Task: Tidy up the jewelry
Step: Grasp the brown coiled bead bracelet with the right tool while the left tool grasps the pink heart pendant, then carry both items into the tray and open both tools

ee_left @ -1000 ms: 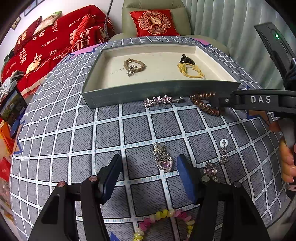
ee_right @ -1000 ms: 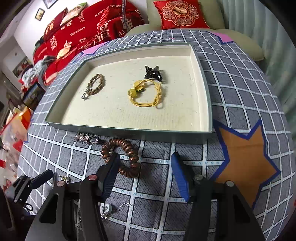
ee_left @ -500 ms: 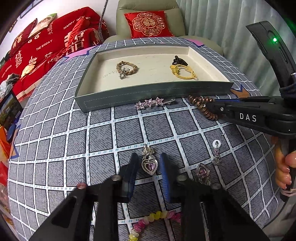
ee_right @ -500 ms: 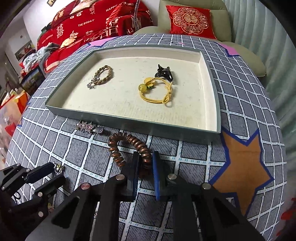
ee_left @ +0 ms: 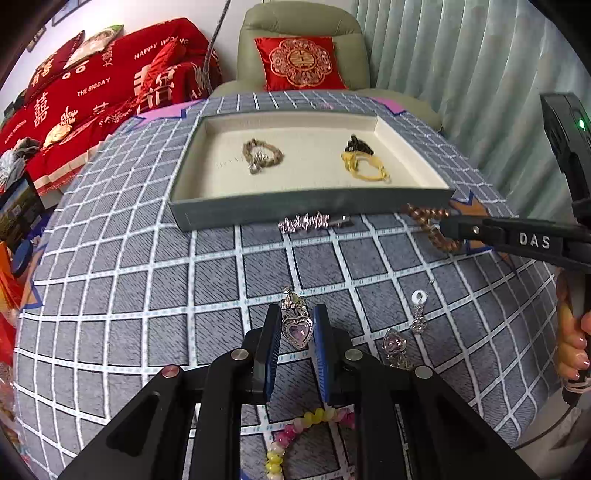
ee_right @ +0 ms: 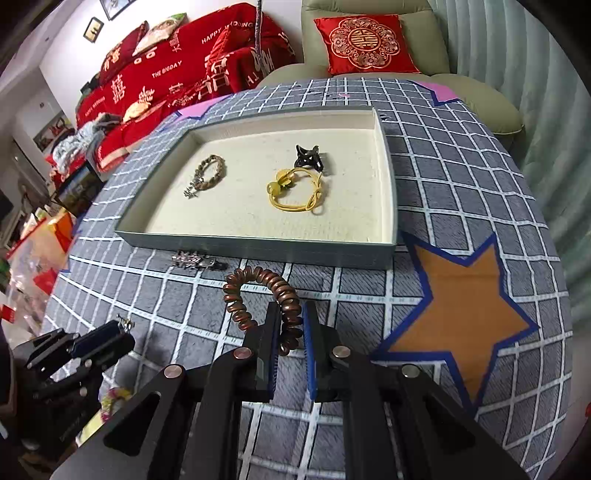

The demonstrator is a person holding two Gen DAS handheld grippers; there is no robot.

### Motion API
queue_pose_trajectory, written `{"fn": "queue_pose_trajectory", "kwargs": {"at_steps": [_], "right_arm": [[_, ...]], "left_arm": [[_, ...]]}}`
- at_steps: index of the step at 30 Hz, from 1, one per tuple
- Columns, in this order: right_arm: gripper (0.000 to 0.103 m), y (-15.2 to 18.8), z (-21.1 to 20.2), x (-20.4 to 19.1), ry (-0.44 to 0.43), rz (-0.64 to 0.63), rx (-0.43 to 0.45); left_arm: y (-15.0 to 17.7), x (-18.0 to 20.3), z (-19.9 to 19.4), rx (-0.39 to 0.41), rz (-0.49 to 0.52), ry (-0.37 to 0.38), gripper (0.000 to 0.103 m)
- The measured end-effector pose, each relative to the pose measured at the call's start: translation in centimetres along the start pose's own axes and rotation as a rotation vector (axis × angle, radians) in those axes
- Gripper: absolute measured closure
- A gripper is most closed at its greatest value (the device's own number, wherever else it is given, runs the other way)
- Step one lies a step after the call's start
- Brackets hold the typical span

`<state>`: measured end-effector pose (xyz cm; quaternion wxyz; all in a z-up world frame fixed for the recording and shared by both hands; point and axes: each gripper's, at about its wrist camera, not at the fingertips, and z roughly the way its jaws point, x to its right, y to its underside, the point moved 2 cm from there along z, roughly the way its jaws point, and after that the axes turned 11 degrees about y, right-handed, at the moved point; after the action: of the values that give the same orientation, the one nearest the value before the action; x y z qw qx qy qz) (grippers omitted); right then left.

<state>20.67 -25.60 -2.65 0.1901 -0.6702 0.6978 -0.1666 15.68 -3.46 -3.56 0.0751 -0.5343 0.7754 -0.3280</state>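
Both grippers have closed since a second ago: then their fingers stood wide apart over the table, now each pinches a piece. Behind the table [ee_right: 461, 155], round and covered in a grey grid cloth with an orange star patch, stand a green armchair [ee_left: 295, 29] with a red cushion [ee_right: 364, 42], a red-draped sofa [ee_left: 92, 85] and pale curtains [ee_left: 461, 74].

One tray [ee_right: 258, 248] sits toward the table's far edge. It holds three pieces: a braided bracelet [ee_right: 208, 173] in its left half, a yellow cord bracelet [ee_right: 295, 190] and a black claw clip [ee_right: 309, 158] in its right half.

Just outside the tray's near wall lies one star clip [ee_left: 304, 222].

At the tray's near right corner, the right gripper [ee_right: 290, 332] is narrowed onto the rim of one brown coil tie [ee_right: 258, 295], both pads touching it.

Nearer the table's front edge, the left gripper [ee_left: 297, 330] is nearly shut around one heart pendant [ee_left: 296, 326]. Two more charms lie just right of it: a second heart [ee_left: 393, 345] and a ring-topped dangle [ee_left: 418, 314]. One bead bracelet [ee_left: 306, 432] lies at the front edge, partly hidden by the gripper.
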Motion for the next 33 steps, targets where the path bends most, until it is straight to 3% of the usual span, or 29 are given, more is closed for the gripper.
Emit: {"fn": "queue_pose_trajectory", "kwargs": {"at_steps": [10, 20, 28, 33], "right_arm": [[0.090, -0.9, -5.0, 1.3, -0.024, 0.004, 0.057], [0.090, -5.7, -9.0, 1.5, -0.043, 0.017, 0.121], [0.090, -10.9, -9.2, 2.0, -0.049, 0.057, 0.150], [0.090, -13.9, -7.2, 2.3, -0.062, 0.096, 0.139]], "left_arm": [[-3.2, 0.4, -5.0, 0.118, 0.021, -0.016, 0.076], [-9.1, -0.9, -9.2, 0.221, -0.018, 0.014, 0.076], [-13.8, -1.8, -8.5, 0.254, -0.001, -0.021, 0.076], [-16.4, -2.4, -5.6, 0.245, -0.011, -0.026, 0.076]]}}
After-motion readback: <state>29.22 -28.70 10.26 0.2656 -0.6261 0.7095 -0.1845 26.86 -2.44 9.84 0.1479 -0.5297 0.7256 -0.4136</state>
